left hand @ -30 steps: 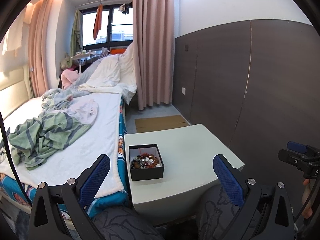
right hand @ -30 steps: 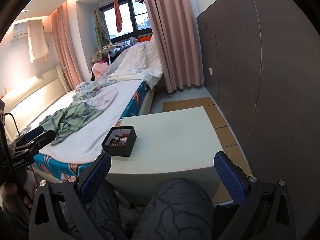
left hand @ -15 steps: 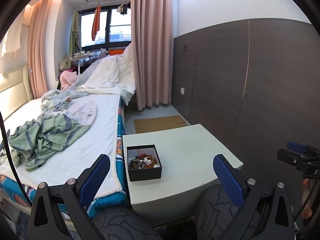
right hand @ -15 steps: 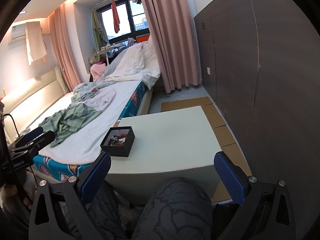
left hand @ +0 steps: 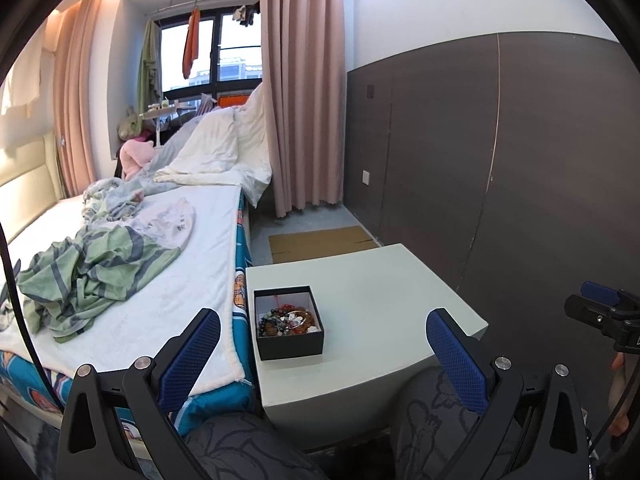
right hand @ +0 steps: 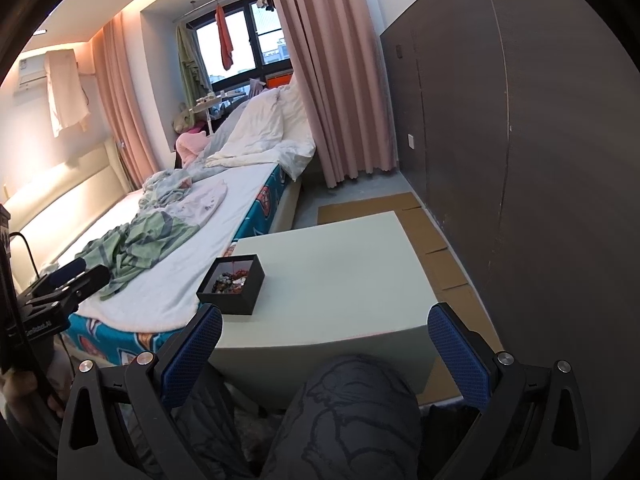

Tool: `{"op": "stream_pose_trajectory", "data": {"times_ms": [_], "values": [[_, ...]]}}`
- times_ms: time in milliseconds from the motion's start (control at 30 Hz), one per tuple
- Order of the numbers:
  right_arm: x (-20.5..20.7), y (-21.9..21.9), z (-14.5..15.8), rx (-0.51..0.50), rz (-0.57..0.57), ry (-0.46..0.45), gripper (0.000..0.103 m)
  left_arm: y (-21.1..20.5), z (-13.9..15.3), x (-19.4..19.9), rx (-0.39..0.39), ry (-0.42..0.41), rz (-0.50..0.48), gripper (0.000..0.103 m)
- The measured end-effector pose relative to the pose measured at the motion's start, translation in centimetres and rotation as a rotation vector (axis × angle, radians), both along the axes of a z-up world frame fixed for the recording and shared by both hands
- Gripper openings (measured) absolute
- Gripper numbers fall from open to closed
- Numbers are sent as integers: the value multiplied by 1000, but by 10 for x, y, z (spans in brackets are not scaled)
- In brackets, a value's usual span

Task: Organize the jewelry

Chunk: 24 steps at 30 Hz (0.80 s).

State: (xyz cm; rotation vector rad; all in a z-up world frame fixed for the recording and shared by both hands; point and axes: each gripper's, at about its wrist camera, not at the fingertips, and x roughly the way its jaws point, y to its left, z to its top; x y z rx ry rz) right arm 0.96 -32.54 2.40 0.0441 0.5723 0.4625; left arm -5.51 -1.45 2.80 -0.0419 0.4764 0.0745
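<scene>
A small black box [left hand: 289,326] full of tangled bead jewelry [left hand: 289,320] sits near the left edge of a pale low table [left hand: 380,312]. It also shows in the right wrist view [right hand: 232,284], with the beads [right hand: 230,278] inside. My left gripper [left hand: 322,354] is open and empty, held back from the table's near edge. My right gripper [right hand: 326,350] is open and empty, also short of the table, above my knee. Each gripper shows at the edge of the other's view.
A bed [left hand: 140,280] with rumpled green striped cloth [left hand: 88,272] runs along the table's left side. A dark panelled wall [left hand: 520,180] stands to the right. Cardboard sheets [right hand: 436,236] lie on the floor beyond and beside the table.
Both views have shifted slightly; the box and table sit a little further left in the frames. Both grippers stay open and empty.
</scene>
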Motion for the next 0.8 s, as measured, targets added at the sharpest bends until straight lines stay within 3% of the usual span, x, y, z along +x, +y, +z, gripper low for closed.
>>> {"op": "stream_pose_trajectory", "data": {"times_ms": [433,800], "values": [[5,1,-3,-19,2,17,103,-3,-4,-2,29,-4,3,103],[20,18,-13,-40,-3,52,103,16,-11,7,-16,9,44,103]]}}
